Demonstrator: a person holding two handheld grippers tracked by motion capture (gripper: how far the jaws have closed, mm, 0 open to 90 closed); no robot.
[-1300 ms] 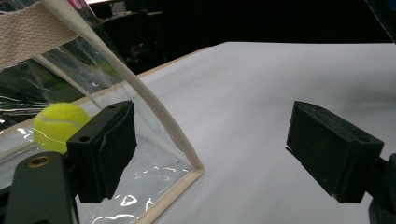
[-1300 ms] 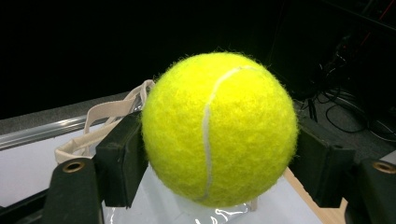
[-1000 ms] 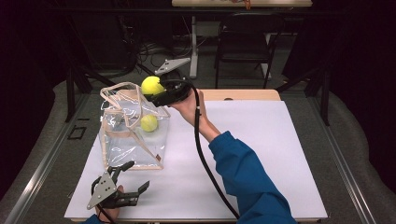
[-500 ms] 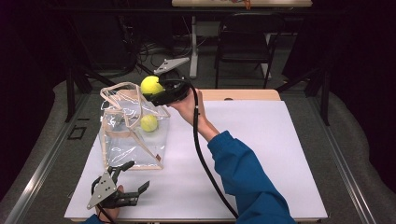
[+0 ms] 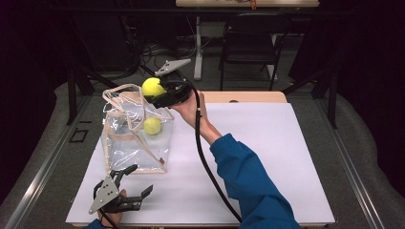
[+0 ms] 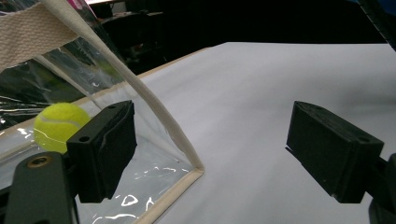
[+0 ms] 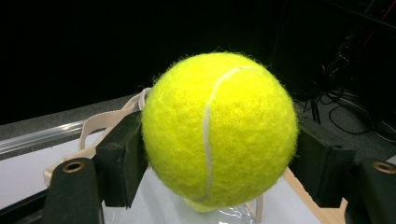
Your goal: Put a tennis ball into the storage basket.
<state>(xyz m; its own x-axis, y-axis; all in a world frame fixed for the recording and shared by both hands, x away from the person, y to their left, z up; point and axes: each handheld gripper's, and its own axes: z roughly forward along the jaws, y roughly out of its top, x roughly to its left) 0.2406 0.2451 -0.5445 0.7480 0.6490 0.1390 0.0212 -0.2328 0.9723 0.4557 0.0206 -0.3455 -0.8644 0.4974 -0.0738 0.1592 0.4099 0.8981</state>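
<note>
— Where do we stand with the right claw [image 5: 155, 93]?

— We have it clamped on a yellow tennis ball [image 5: 153, 87]. In the right gripper view the ball [image 7: 219, 128] sits squarely between the two black pads [image 7: 122, 158], pressed from both sides, with its white seam running down the front.

— And where is that ball relative to the bag?

— We see it held in the air just above the open top of the clear plastic bag [image 5: 133, 143], over the far right part of the rim. The bag stands upright on the white tabletop [image 5: 267, 157], towards its left side, with cream fabric handles [image 5: 119, 90] arching over the mouth.

— Anything inside the bag?

— Yes, we can make out a second tennis ball [image 5: 152, 126] through the clear wall, lower down and close to the right side. The left gripper view shows it too [image 6: 60, 127], behind the plastic and partly covered by a pad.

— What about our left claw [image 5: 131, 181]?

— It rests low at the near left corner of the tabletop, just in front of the bag's base. Its jaws stand wide apart with nothing between them; the bag's cream-edged bottom corner [image 6: 194, 170] lies ahead of the gap, not touched.
</note>
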